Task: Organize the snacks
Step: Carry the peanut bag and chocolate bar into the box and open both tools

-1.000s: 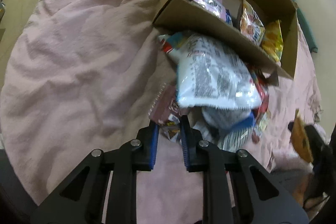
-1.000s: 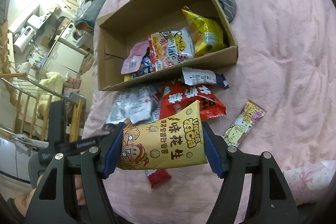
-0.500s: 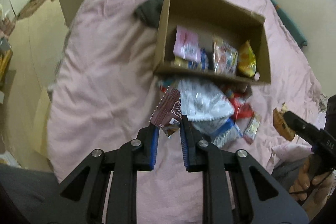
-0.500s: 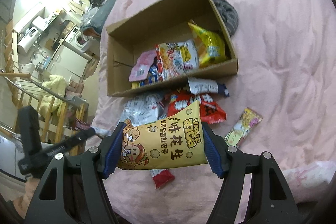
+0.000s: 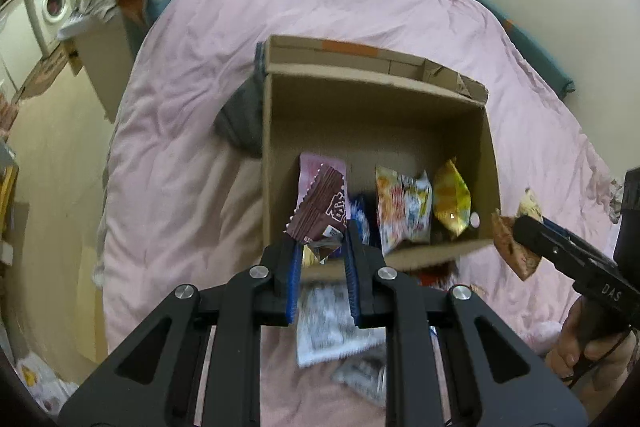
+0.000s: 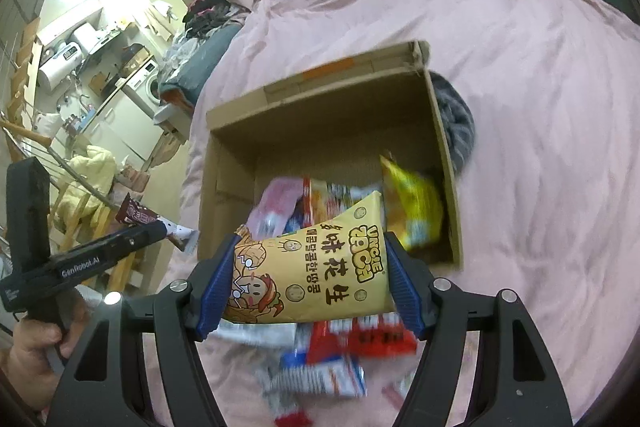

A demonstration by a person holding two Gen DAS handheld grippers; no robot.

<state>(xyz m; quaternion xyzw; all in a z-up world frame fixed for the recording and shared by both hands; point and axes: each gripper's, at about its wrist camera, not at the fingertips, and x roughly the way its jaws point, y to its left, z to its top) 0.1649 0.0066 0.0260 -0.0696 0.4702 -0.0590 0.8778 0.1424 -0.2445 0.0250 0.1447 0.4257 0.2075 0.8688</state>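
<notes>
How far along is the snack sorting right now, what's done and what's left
Done: a few packets sit in the cardboard box. In hand: the left gripper is shut on a brown wrapper, and the right gripper is shut on a yellow peanut bag. Left: a red packet and others lie loose on the pink blanket.

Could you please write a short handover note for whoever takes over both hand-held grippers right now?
Left hand-held gripper: shut on a small brown snack packet, held in the air near the cardboard box.
Right hand-held gripper: shut on a yellow peanut snack bag, also held in the air near the box.
Done: a pink packet, an orange-and-white bag and a yellow bag lie in the box.
Left: drop both held snacks into the box, then gather the loose packets on the pink blanket in front of it.
</notes>
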